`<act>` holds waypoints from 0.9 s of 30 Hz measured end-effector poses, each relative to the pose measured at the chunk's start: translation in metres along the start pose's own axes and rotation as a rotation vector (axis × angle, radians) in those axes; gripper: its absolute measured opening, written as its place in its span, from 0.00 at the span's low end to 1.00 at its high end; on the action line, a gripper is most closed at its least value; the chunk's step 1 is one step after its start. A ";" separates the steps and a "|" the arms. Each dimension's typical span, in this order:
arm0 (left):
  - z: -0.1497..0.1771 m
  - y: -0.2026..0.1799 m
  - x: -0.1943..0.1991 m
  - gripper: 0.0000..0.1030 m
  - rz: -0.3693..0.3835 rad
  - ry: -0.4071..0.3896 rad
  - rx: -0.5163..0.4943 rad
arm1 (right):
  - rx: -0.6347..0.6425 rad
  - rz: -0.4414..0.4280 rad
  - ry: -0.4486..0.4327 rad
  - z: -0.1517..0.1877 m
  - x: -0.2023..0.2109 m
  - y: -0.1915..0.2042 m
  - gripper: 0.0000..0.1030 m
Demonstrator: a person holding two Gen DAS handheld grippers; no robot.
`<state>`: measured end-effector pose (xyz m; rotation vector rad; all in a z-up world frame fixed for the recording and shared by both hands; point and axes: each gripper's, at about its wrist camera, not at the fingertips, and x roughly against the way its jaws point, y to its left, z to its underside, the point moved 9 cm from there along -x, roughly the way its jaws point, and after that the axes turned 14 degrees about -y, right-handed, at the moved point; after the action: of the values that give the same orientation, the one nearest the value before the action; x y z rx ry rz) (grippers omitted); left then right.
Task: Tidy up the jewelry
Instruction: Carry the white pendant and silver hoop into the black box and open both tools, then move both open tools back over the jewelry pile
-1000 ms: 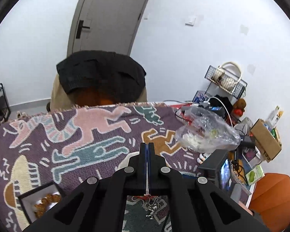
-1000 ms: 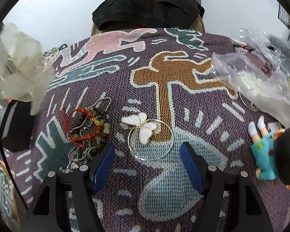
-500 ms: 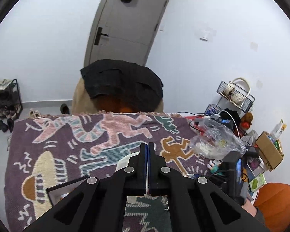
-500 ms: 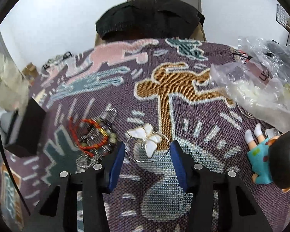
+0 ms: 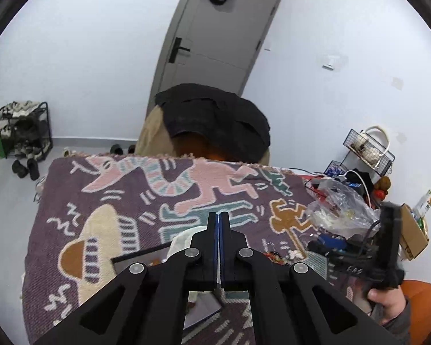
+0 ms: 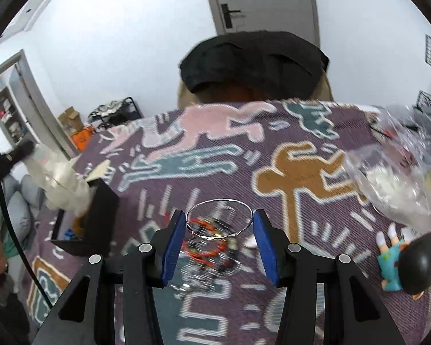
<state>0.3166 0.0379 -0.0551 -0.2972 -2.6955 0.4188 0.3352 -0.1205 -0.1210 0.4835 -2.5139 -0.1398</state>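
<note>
My right gripper is shut on a thin silver hoop and holds it above the patterned cloth. The hoop spans the gap between the blue pads. Below it lies a blurred pile of red and dark bead bracelets. A black jewelry box stands open at the left, with white crumpled paper above it. My left gripper is shut, pads together, with the white paper below it. The box edge shows under the left gripper.
A clear plastic bag lies at the right of the cloth, a doll figure in front of it. A chair with a black garment stands behind the table. The right gripper's body and the hand holding it show at the right.
My right gripper has closed on the silver hoop and lifted it off the cloth, moving left over the bead pile. My left gripper has risen and pulled back, still shut.
</note>
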 end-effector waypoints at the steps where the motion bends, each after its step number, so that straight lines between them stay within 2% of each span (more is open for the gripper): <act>1: 0.002 0.004 0.001 0.00 -0.010 0.005 0.006 | 0.005 -0.010 -0.005 -0.002 0.000 0.006 0.48; 4: 0.007 0.019 0.003 0.01 -0.066 0.019 0.028 | 0.021 -0.045 -0.017 -0.010 -0.002 0.027 0.48; 6: 0.009 0.024 0.006 0.11 -0.068 0.027 0.045 | 0.033 -0.064 -0.021 -0.014 -0.004 0.039 0.48; 7: 0.010 0.027 0.007 0.31 -0.070 0.033 0.058 | 0.038 -0.077 -0.022 -0.015 -0.006 0.047 0.48; 8: 0.011 0.032 0.010 0.60 -0.076 0.030 0.077 | 0.043 -0.085 -0.022 -0.016 -0.005 0.053 0.48; 10: 0.008 0.039 0.018 0.86 -0.085 -0.009 0.100 | 0.055 -0.105 -0.022 -0.017 -0.007 0.068 0.48; 12: 0.003 0.045 0.029 0.87 -0.092 -0.054 0.111 | 0.063 -0.136 -0.023 -0.018 -0.009 0.084 0.48; 27: 0.005 0.091 0.058 0.87 -0.173 -0.065 0.166 | 0.087 -0.348 0.021 -0.011 -0.033 0.190 0.48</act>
<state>0.2759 0.1369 -0.0694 -0.0030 -2.6997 0.6039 0.3078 0.0687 -0.0909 0.9507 -2.4022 -0.1568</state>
